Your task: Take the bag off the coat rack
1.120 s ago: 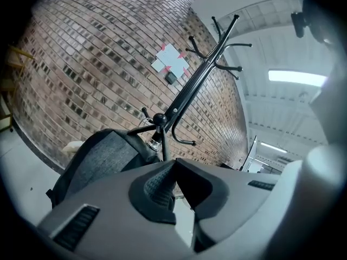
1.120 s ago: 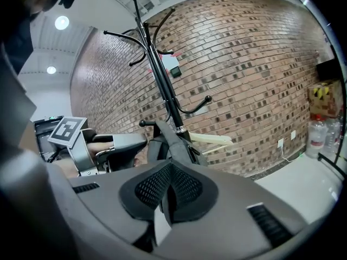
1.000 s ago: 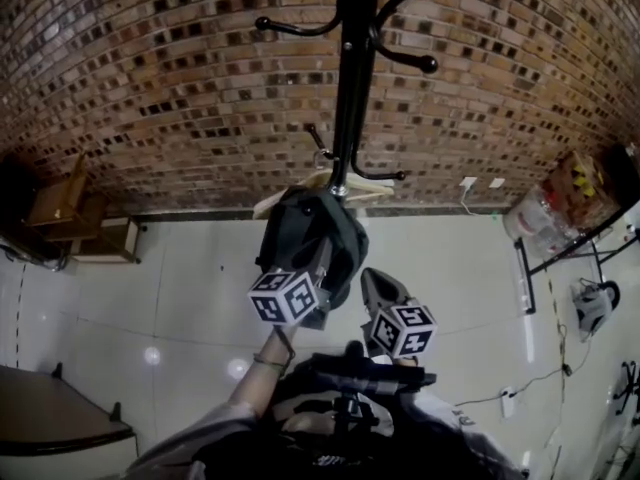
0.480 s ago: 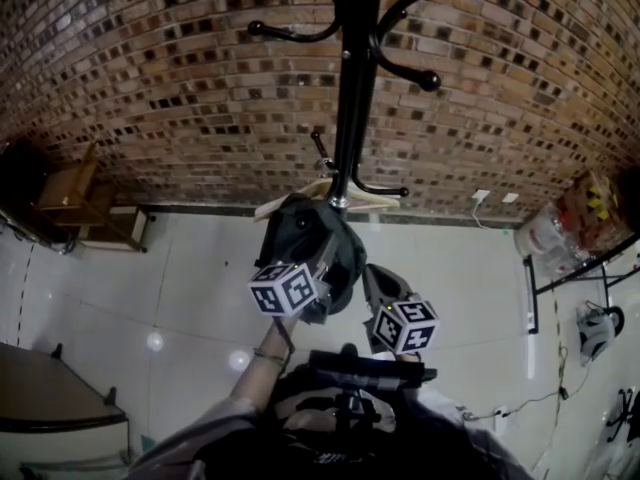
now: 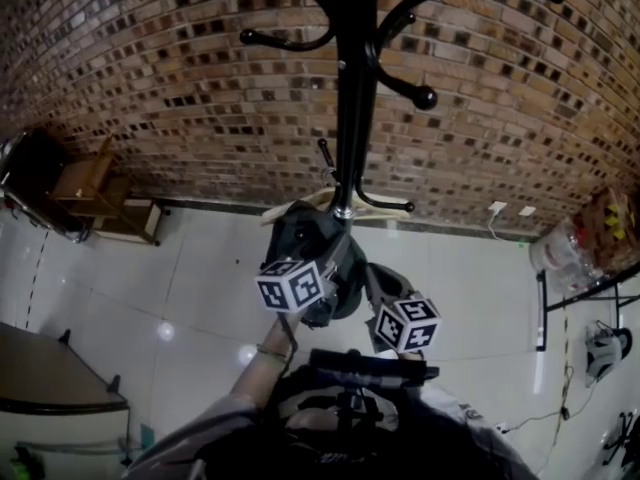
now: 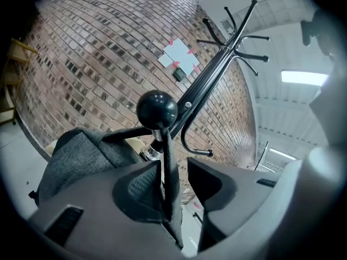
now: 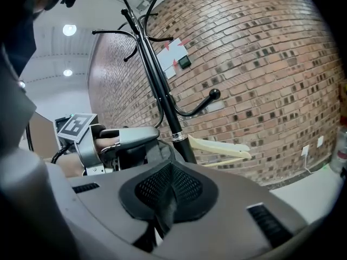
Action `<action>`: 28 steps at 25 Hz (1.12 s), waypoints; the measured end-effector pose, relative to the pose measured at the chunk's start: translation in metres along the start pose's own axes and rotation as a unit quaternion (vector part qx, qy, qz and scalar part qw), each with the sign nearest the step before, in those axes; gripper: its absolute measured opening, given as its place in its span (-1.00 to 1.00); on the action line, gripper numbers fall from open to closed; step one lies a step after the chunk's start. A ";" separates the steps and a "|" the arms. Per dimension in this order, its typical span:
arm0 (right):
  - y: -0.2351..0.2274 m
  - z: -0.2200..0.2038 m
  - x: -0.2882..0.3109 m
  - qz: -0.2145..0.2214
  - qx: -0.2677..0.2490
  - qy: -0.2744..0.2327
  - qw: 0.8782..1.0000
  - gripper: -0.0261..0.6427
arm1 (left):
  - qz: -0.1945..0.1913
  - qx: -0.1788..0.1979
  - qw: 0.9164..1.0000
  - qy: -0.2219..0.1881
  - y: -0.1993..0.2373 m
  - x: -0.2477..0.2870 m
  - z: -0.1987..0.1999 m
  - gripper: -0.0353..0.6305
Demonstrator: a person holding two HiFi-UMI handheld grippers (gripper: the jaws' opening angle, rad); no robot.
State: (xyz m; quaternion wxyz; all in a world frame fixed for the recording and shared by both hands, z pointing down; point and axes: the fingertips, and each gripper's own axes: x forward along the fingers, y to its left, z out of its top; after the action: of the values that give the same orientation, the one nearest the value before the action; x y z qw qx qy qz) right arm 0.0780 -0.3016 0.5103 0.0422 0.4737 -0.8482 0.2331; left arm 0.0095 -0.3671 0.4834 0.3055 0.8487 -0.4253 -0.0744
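A dark grey bag (image 5: 312,251) hangs low on the black coat rack (image 5: 350,98). Its strap (image 6: 169,167) loops over a ball-ended hook (image 6: 156,109). My left gripper (image 6: 176,186) is just under that hook. Its jaws are opening, and the strap runs between them along the left pad, with a gap to the right pad. In the head view its marker cube (image 5: 292,288) is in front of the bag. My right gripper (image 7: 165,199) is shut on a dark strip of the bag's strap (image 7: 161,221). Its cube (image 5: 405,323) sits right of the bag.
A pale wooden hanger (image 7: 217,145) hangs on the pole behind the bag. A brick wall (image 5: 150,88) stands close behind the rack. A wooden chair (image 5: 85,183) is at the left, a table corner (image 5: 50,378) at lower left, and a metal shelf with bags (image 5: 590,248) at the right.
The head view has tilted, so the rack, bag and both cubes sit a little lower and more to the right in frame. Neither gripper has clearly moved relative to the bag.
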 end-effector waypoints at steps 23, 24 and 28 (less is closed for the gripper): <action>-0.034 0.015 0.004 0.000 0.010 -0.004 1.000 -0.95 | -0.097 -0.098 0.987 -0.086 -0.030 -0.017 0.042 -0.76; -0.036 0.018 0.001 -0.002 0.010 -0.007 1.000 -0.95 | -0.107 -0.103 0.985 -0.091 -0.035 -0.020 0.045 -0.76; -0.045 0.022 -0.008 -0.011 0.017 -0.018 1.000 -0.95 | -0.126 -0.107 0.981 -0.103 -0.053 -0.031 0.060 -0.76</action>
State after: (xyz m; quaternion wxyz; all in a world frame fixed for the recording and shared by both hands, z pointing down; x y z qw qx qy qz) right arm 0.1227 -0.3248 0.5039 0.0215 0.4879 -0.8393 0.2388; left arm 0.0024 -0.3468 0.4007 0.3372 0.8456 -0.3335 -0.2449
